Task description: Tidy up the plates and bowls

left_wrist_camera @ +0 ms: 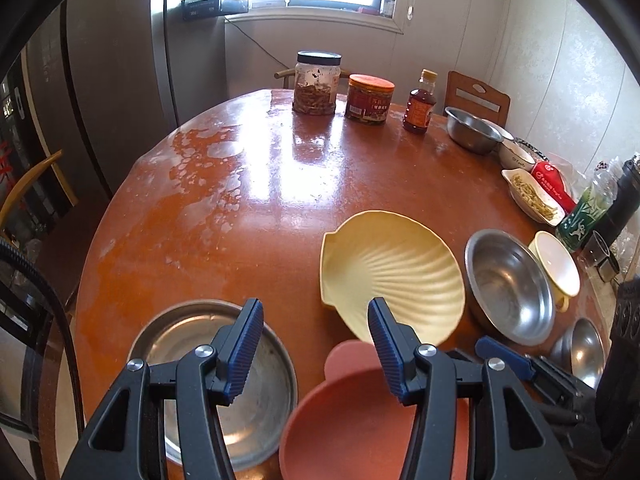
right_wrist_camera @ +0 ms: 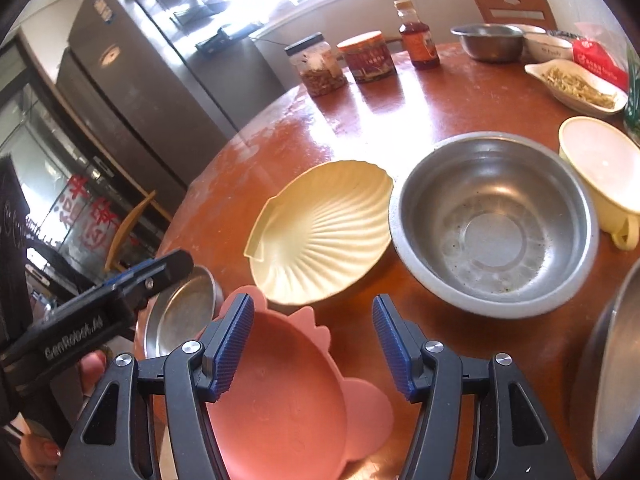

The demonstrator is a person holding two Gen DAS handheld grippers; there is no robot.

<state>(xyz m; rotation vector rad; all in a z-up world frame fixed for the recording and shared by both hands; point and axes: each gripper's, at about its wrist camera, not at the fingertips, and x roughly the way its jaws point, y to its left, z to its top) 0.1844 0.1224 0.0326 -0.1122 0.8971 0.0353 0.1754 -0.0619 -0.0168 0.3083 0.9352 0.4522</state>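
Nothing is stacked yet: beside the shell plate [right_wrist_camera: 320,232], dishes lie apart. Both tools [left_wrist_camera: 316,344] [right_wrist_camera: 313,340] are spread, empty.

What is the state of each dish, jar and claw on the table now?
left claw: open, empty
right claw: open, empty
pink plate: upright, empty
shell plate: upright, empty
large steel bowl: upright, empty
steel plate: empty
black-lid jar: closed
orange-lid jar: closed
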